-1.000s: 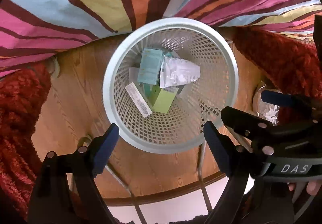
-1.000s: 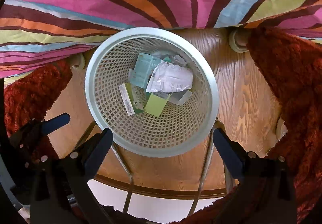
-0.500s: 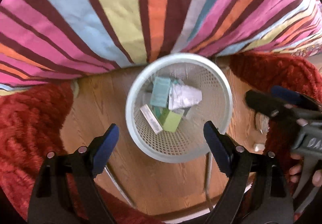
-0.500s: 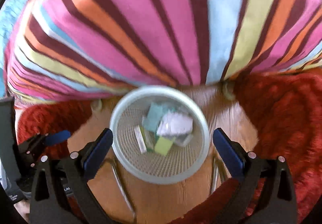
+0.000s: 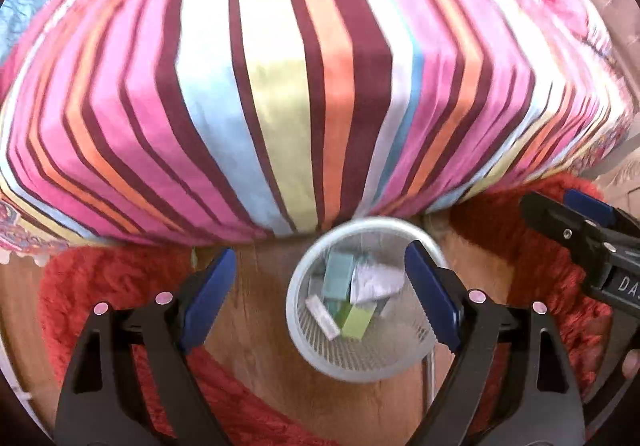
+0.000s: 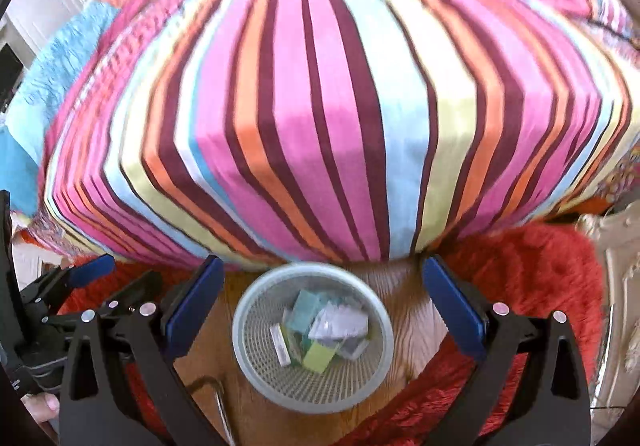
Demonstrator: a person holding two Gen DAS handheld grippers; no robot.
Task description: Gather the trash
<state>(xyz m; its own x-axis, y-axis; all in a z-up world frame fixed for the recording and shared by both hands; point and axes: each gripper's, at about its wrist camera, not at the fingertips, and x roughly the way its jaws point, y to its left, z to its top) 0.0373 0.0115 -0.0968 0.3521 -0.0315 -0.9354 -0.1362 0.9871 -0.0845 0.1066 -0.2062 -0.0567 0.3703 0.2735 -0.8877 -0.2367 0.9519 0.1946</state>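
Note:
A white mesh wastebasket [image 5: 362, 360] [image 6: 264, 356] stands on the wooden floor below both grippers. In it lie a teal box [image 5: 339, 274] [image 6: 305, 310], a crumpled white paper [image 5: 376, 282] [image 6: 340, 324], a lime-green box [image 5: 357, 322] [image 6: 318, 358] and a white strip with a barcode [image 5: 322, 317] [image 6: 280, 344]. My left gripper [image 5: 322, 296] hangs high above the basket, open, with nothing between its blue pads. My right gripper [image 6: 322, 306] is open and empty too, high over the basket. Each gripper shows at the edge of the other's view.
A bed with a striped pink, orange, maroon and blue cover [image 5: 304, 85] [image 6: 332, 93] fills the upper part of both views, just behind the basket. Red shaggy rugs [image 5: 100, 278] [image 6: 532, 282] lie left and right of the wooden floor [image 5: 256, 330]. A metal leg [image 6: 220, 402] stands near the basket.
Both grippers have risen well away from the basket and tilted up, so the basket looks smaller and lower and much more of the striped bed shows. Both stayed open and empty.

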